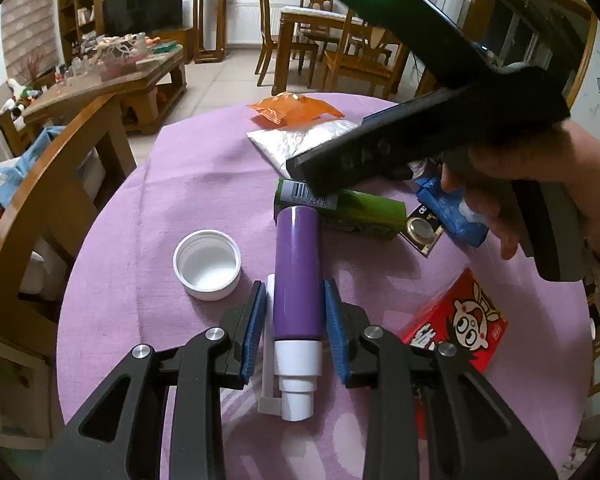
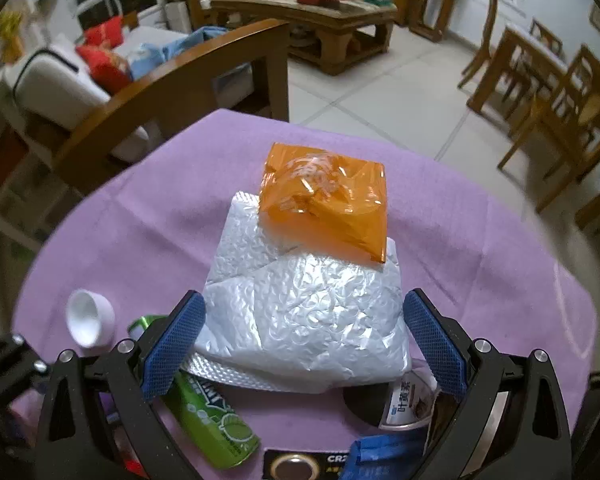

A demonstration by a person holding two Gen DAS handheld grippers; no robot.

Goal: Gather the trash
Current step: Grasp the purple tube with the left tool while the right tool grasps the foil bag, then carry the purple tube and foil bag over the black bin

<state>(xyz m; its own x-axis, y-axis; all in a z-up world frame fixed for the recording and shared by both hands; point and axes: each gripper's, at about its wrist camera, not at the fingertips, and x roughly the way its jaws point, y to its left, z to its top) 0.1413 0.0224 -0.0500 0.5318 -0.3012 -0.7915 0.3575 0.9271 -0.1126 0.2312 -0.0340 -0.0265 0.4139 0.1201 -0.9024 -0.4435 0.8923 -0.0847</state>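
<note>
My left gripper (image 1: 295,312) stands around a purple tube with a white nozzle (image 1: 298,276) that lies on the purple tablecloth (image 1: 172,184); the blue pads flank it with small gaps, not clamped. My right gripper (image 2: 304,340) is open wide above a silver bubble mailer (image 2: 304,312), with an orange wrapper (image 2: 328,208) lying on the mailer's far end. The right gripper's black body (image 1: 420,140) hangs over the table in the left wrist view. A green carton (image 1: 352,210) (image 2: 208,412) lies beside the mailer.
A white cap (image 1: 207,265) (image 2: 90,318) sits left of the tube. A red cartoon box (image 1: 460,324), a coin-battery card (image 1: 422,234) and a blue packet (image 1: 452,208) lie to the right. A wooden chair (image 1: 60,168) stands at the table's left edge.
</note>
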